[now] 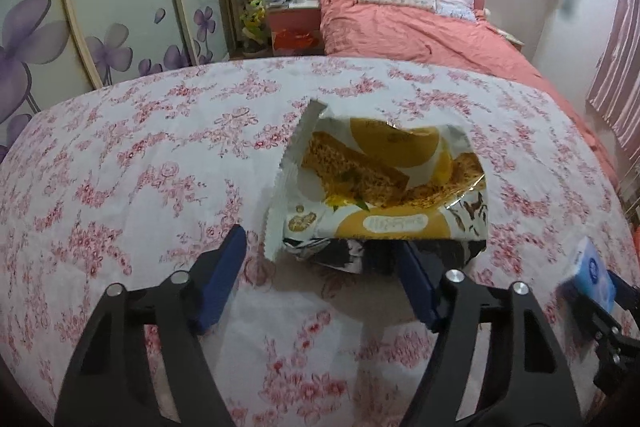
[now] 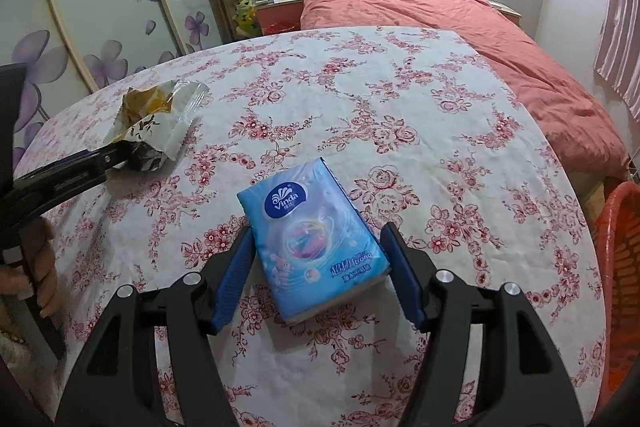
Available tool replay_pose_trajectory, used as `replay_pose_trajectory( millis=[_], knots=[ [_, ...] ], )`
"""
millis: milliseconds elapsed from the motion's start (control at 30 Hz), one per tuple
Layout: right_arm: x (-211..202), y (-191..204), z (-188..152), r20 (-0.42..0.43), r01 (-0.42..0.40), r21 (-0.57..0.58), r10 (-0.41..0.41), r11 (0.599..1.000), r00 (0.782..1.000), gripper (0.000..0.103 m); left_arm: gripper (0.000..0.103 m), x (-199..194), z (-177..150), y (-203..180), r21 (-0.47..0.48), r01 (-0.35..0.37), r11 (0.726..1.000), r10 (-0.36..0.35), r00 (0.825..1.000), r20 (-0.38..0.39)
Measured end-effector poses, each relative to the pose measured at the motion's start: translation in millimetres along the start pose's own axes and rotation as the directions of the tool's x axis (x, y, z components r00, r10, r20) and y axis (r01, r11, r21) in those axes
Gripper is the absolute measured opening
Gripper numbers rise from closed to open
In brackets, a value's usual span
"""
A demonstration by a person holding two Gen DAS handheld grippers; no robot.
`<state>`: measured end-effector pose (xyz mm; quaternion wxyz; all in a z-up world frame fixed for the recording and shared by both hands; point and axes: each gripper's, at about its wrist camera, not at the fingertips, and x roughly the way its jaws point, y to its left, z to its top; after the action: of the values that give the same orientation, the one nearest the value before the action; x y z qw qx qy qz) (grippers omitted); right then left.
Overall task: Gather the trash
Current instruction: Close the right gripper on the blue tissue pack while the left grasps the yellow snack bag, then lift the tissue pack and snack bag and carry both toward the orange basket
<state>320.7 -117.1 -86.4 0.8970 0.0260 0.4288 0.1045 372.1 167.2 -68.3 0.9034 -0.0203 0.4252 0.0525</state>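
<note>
- A torn, empty snack wrapper (image 1: 380,183), yellow and white with pictured bars, is seen lying on the flowered tablecloth (image 1: 140,167), its silver lining exposed at the near end.
- The left gripper (image 1: 320,259) is held with its blue fingers (image 1: 224,267) spread wide; the wrapper's near edge lies at the fingertips, the right finger being partly covered by it. From the right wrist view the tips appear to touch the wrapper's crumpled end, though no grip can be made out.
- A blue pack of Vinda tissues (image 2: 312,239) is found flat on the cloth, nearer the table's front edge and well apart from the wrapper.
- The right gripper (image 2: 316,247) is set around the pack with its jaws apart, one finger along each long side; contact cannot be told.
- An orange basket (image 2: 616,267) is visible just beyond the table's right edge.
- A bed with a coral duvet (image 2: 460,15) is seen behind the table.
</note>
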Motion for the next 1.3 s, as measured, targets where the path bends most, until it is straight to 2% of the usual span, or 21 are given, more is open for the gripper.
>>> replay_pose_trajectory(
  millis=[100,167,200,267,333,633,700,733,767,833,900,967,1167,1300],
  knots=[
    [-2,1,-1,0.001,-0.003,0.001,0.003,1.000,1.000,0.064,0.044,6,5,0,0.003,0.006,1.000,-0.006,1.000,-0.013],
    [-3,1,-2,0.001,-0.006,0.002,0.006,1.000,1.000,0.064,0.022,8,5,0,0.007,0.021,1.000,-0.021,1.000,-0.018],
    [-3,0,-2,0.001,-0.007,0.002,0.007,1.000,1.000,0.064,0.019,8,5,0,0.005,0.029,1.000,-0.029,0.999,-0.019],
    [-3,1,-2,0.002,-0.008,0.003,0.008,1.000,1.000,0.064,0.005,9,5,2,-0.001,0.050,0.999,-0.050,0.998,-0.021],
    [-3,0,-2,0.002,-0.008,0.002,0.008,1.000,1.000,0.064,0.001,8,5,3,-0.007,0.064,0.998,-0.064,0.998,-0.018],
    [-4,0,-3,0.003,-0.015,0.006,0.015,1.000,1.000,0.064,0.002,-14,-7,6,-0.007,0.140,0.990,-0.139,0.990,0.025],
    [-4,1,-3,0.003,-0.018,0.008,0.018,1.000,1.000,0.064,0.008,-23,-8,10,-0.016,0.146,0.989,-0.145,0.989,0.038],
    [-5,0,-3,0.004,-0.019,0.008,0.019,1.000,1.000,0.064,0.024,-27,-5,11,-0.027,0.147,0.989,-0.146,0.988,0.045],
    [-5,0,-3,0.004,-0.021,0.009,0.021,1.000,1.000,0.064,0.045,-29,-2,13,-0.036,0.143,0.989,-0.141,0.989,0.053],
    [-5,-1,-3,0.004,-0.026,0.011,0.026,1.000,1.000,0.064,0.057,-33,7,15,-0.059,0.127,0.990,-0.121,0.989,0.085],
    [-5,-2,-4,0.005,-0.031,0.012,0.031,0.999,1.000,0.064,0.063,-32,23,11,-0.060,0.117,0.991,-0.111,0.989,0.099],
    [-4,-3,-3,0.005,-0.037,0.011,0.037,0.999,0.999,0.064,0.080,-23,40,0,-0.032,0.097,0.995,-0.093,0.990,0.106],
    [-4,-8,-2,0.007,-0.060,0.019,0.060,0.998,0.998,0.064,0.090,27,74,-20,0.026,0.028,0.999,-0.029,0.999,0.035],
    [-4,-9,-2,0.008,-0.072,0.021,0.071,0.997,0.997,0.065,0.095,54,81,-26,0.078,-0.023,0.997,0.024,1.000,-0.014]
  ],
)
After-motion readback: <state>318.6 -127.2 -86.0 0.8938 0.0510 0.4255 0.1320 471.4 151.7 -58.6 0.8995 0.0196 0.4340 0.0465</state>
